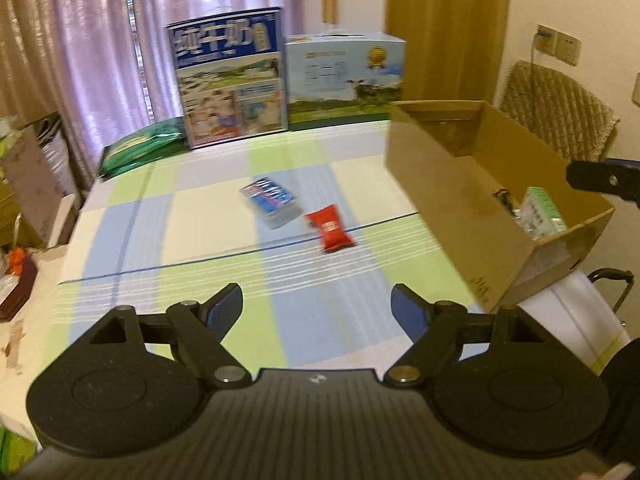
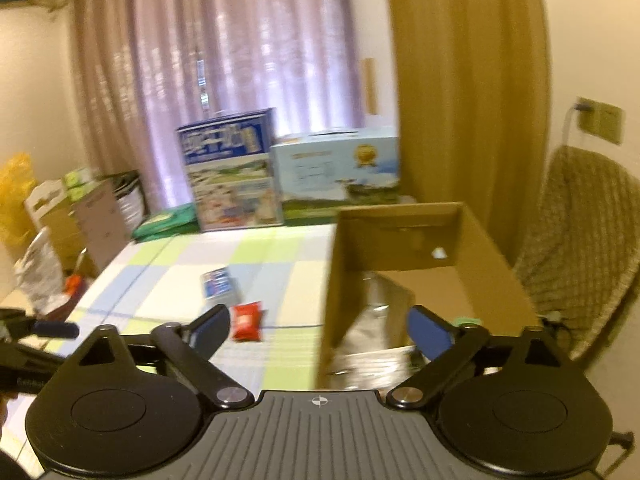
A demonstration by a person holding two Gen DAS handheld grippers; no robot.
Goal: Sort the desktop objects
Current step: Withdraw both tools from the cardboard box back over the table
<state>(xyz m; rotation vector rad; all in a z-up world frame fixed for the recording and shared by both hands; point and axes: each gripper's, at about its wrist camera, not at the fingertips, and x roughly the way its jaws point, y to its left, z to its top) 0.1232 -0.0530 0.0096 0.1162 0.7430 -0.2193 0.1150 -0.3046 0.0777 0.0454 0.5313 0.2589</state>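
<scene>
So, left wrist view: left tongs (image 1: pixel 317 307) are hanging wide open and empty over the near desk (image 1: pixel 160 240). A red snack packet (image 1: pixel 330 227) and blue pack (image 1: pixel 271 201) are lying mid-desk, cardboard box (image 1: pixel 452 200) sitting right. Right wrist view: right tongs (image 2: pixel 320 330) are gaping wide too, holding nothing, straddling the box's near left wall.

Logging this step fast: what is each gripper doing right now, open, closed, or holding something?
Left gripper: jaws open, holding nothing.
Right gripper: jaws open, holding nothing.
</scene>
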